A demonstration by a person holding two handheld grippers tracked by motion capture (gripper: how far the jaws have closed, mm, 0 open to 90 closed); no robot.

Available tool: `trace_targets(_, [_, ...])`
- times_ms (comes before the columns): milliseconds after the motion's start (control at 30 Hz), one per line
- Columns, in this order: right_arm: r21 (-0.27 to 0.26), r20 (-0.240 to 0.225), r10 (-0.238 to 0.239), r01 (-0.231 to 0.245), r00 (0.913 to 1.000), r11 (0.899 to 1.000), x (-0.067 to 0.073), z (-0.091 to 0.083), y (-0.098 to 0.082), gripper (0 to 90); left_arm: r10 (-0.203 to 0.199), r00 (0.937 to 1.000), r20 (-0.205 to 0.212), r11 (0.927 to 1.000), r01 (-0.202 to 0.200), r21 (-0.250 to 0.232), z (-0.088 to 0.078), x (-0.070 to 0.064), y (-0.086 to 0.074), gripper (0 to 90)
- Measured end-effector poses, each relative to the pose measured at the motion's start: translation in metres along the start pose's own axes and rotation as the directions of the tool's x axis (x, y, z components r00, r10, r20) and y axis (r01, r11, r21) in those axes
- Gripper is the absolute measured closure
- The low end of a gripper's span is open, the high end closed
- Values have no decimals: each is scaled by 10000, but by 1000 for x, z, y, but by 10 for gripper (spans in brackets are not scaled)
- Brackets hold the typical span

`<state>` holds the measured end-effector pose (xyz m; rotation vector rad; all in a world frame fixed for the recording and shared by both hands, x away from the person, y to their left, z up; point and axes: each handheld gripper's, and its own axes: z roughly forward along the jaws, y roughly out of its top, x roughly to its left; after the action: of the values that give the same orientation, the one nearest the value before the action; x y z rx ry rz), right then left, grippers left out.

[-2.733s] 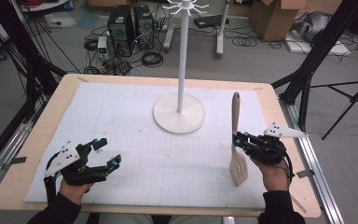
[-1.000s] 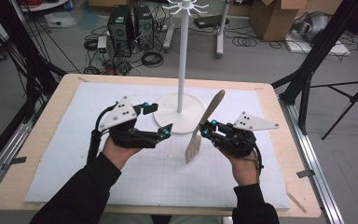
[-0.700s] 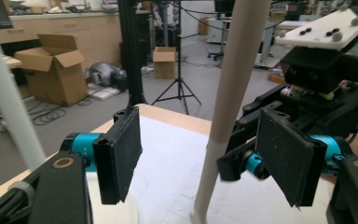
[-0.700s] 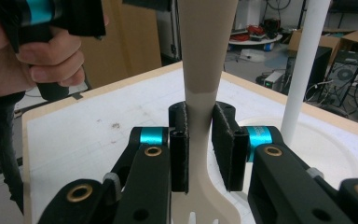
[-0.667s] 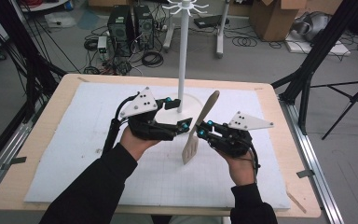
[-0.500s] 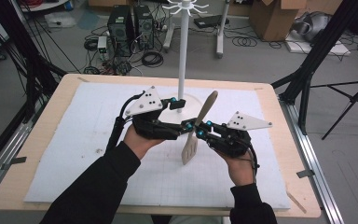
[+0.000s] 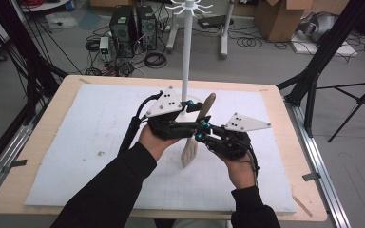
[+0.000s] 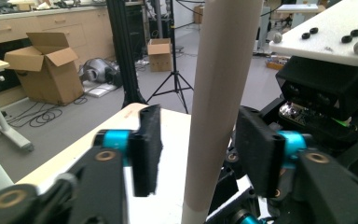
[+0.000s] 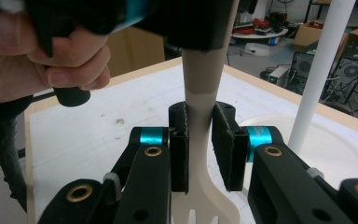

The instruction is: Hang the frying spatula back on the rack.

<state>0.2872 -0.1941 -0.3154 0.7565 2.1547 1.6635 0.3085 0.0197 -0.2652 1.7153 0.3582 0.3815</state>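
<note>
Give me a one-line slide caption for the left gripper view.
Left gripper jaws, just closing, straddle the spatula handle without yet pressing it, with the right gripper close behind.

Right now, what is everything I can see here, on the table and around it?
Spatula: one, beige, held tilted above the mat between both grippers.
Stand: one, white pole with hooks on top, at the table's far middle.
Mat: one, white, covering the table.
Table: one, light wood.
Computer towers: two, black, on the floor beyond.
Cardboard box: one, brown, open, on the floor.
Left gripper: one, black, fingers just closing around the handle, a gap on one side.
Right gripper: one, black, clamping the spatula's neck.
</note>
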Motion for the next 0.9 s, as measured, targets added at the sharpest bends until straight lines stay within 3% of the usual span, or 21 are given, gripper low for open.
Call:
trace_targets(167, [17,-45,41,-41,10000,10000,1,2,0,766,354,9994,55,9994,-354,-12,-1,-2,1,719])
trace_targets(367, [-124,-101,115,-117,9999,9999,2,1,1,749,456,9988,182,9987,-452,-219,-6,0,2,730])
trace_targets(500, [-437,-318,4,-18,9995,9990,1,-2,2,550,459,9974,562,9983,-438,-374,-11,3,4,733])
trace_targets(567, [-705,-592,-439,397,9973,9967,1,-4,1,459,395,9960,805,9983,-358,-467,-16,5,5,734])
trace_targets(667, [-1164,-983,-1297,1180,9867,9862,0,-8,-1,424,337,9922,1202,9971,-252,-717,-21,9,5,734])
trace_targets(800, [-1141,-1757,-1428,1239,9740,9857,-3,-9,-2,441,299,9828,1825,9957,-131,-922,-27,12,7,735])
trace_targets(867, [-1159,-2016,-1368,1151,9699,9866,-4,-8,-2,438,275,9705,2396,9952,-41,-974,-29,14,7,735])
trace_targets(900, [-1195,-2312,-1399,1146,9628,9862,-5,-7,-2,437,283,9626,2696,9955,-28,-944,-31,15,8,735])
